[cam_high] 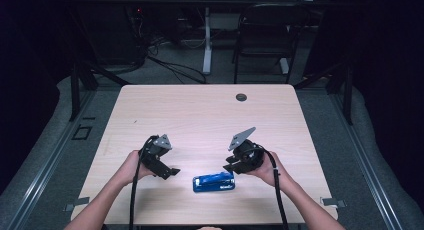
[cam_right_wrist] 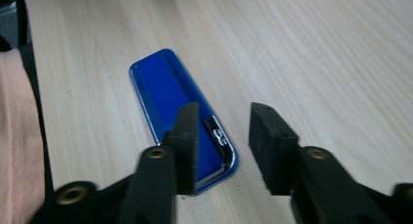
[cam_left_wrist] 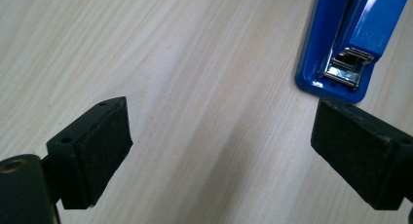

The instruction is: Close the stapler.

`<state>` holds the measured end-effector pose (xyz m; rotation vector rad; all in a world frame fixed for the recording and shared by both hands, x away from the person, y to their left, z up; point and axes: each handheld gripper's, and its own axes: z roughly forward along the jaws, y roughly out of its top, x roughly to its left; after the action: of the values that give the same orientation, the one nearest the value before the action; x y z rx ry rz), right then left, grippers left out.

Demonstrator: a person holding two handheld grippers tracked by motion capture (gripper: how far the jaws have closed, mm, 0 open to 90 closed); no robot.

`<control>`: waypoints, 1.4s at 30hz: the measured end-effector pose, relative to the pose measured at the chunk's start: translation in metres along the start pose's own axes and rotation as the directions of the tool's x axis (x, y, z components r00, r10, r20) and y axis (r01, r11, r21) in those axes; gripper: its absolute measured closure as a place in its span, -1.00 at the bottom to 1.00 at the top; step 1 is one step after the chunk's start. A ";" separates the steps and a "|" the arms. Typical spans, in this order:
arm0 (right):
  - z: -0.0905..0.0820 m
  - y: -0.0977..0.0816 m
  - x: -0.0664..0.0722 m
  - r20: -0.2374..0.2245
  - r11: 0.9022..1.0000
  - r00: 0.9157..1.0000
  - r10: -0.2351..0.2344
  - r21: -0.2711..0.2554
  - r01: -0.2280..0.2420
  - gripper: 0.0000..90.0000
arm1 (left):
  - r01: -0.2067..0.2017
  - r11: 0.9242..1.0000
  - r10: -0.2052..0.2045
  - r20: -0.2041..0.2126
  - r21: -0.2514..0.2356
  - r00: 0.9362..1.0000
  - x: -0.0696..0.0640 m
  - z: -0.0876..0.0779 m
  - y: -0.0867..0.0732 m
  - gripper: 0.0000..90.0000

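A blue stapler (cam_high: 214, 182) lies flat on the wooden table (cam_high: 200, 115) near its front edge, between my two hands. In the left gripper view its metal-mouthed end (cam_left_wrist: 348, 63) sits at the upper right, just beyond the right jaw. My left gripper (cam_high: 172, 172) is open wide, with bare table between its pads (cam_left_wrist: 221, 151). My right gripper (cam_high: 231, 167) hovers at the stapler's right end. In the right gripper view the stapler (cam_right_wrist: 170, 95) lies under the left jaw, and the right gripper (cam_right_wrist: 224, 146) is open with a narrow gap holding nothing.
A dark round grommet (cam_high: 241, 97) sits near the table's far edge. Behind the table stand a black chair (cam_high: 262, 35) and a white desk leg (cam_high: 207, 40) amid floor cables. Dark frame bars flank the table.
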<state>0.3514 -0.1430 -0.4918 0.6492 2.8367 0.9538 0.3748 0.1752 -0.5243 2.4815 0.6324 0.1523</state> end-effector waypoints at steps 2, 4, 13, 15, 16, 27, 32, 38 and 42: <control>-0.003 -0.001 -0.004 0.016 1.000 1.000 0.016 -0.007 -0.016 0.21 | 0.011 1.000 -0.011 -0.012 -0.004 1.000 0.002 -0.001 -0.001 -0.86; -0.009 -0.002 -0.010 0.027 0.998 0.999 0.045 -0.034 -0.044 -0.17 | 0.021 1.000 -0.021 -0.024 -0.006 1.000 0.004 -0.002 -0.001 -0.89; -0.031 -0.019 -0.023 0.083 0.989 0.989 0.125 -0.088 -0.118 -0.62 | 0.079 0.997 -0.078 -0.089 0.003 0.993 0.013 -0.002 -0.005 -0.95; -0.037 -0.025 -0.027 0.119 0.986 0.982 0.147 -0.101 -0.135 -0.65 | 0.088 0.996 -0.087 -0.089 0.002 0.992 0.015 -0.003 -0.006 -0.96; -0.040 -0.028 -0.030 0.131 0.984 0.979 0.159 -0.103 -0.146 -0.66 | 0.097 0.995 -0.096 -0.106 0.003 0.990 0.015 -0.003 -0.006 -0.96; -0.063 -0.060 -0.055 0.224 0.956 0.931 0.287 -0.136 -0.262 -0.95 | 0.143 0.990 -0.143 -0.128 -0.004 0.981 0.027 -0.003 -0.013 -0.99; -0.067 -0.074 -0.071 0.258 0.935 0.901 0.349 -0.154 -0.319 -1.00 | 0.174 0.985 -0.173 -0.148 -0.007 0.974 0.033 -0.003 -0.017 -1.00; -0.065 -0.089 -0.088 0.270 0.915 0.874 0.405 -0.122 -0.386 -1.00 | 0.225 0.974 -0.222 -0.165 -0.001 0.961 0.042 -0.001 -0.022 -1.00; -0.061 -0.097 -0.096 0.289 0.903 0.856 0.428 -0.089 -0.421 -1.00 | 0.258 0.966 -0.253 -0.170 0.006 0.953 0.047 0.001 -0.025 -1.00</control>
<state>0.3906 -0.2871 -0.5058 1.3346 2.4505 0.8416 0.4063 0.2156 -0.5401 2.4033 1.0265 0.2555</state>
